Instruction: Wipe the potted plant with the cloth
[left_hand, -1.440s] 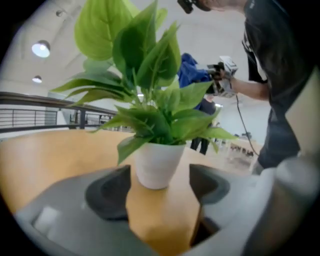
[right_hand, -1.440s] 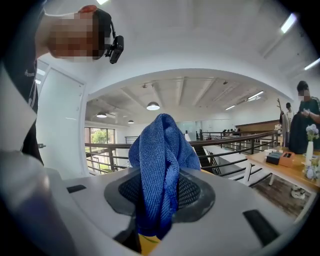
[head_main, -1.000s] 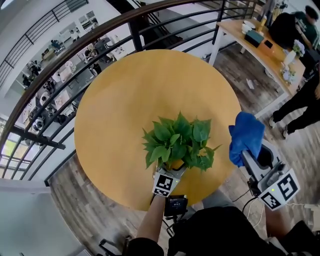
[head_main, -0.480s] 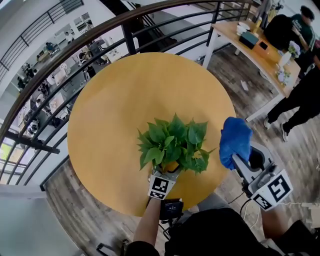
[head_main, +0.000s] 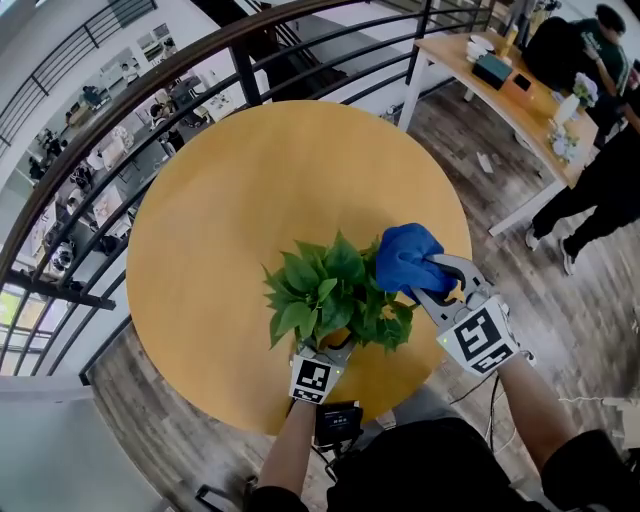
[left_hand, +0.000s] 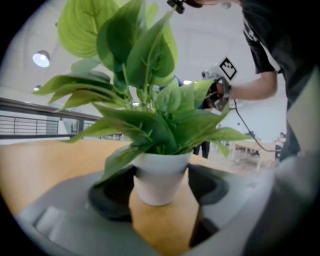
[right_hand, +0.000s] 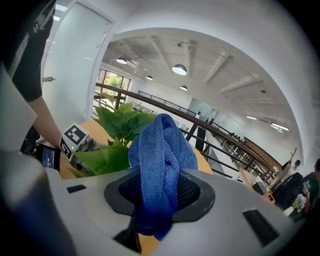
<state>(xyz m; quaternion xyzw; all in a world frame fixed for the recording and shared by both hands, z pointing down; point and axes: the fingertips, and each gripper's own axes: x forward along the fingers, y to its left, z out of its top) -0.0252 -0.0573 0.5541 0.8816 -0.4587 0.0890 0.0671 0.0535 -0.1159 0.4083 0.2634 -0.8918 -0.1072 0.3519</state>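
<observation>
My left gripper (head_main: 333, 345) has its jaws closed against the white pot of the potted plant (head_main: 325, 295), bracing it near the front edge of the round table (head_main: 230, 190). Further right, the blue cloth (head_main: 405, 256), pinched tight in my right gripper (head_main: 432, 288), meets the right-hand leaves. I'd stroke lightly outward along each leaf, holding the pot firm so the stems don't bend.

potted plant (head_main: 330, 295) — leafy, upright, white pot | cloth (head_main: 405, 258) — blue, bunched at leaves
</observation>
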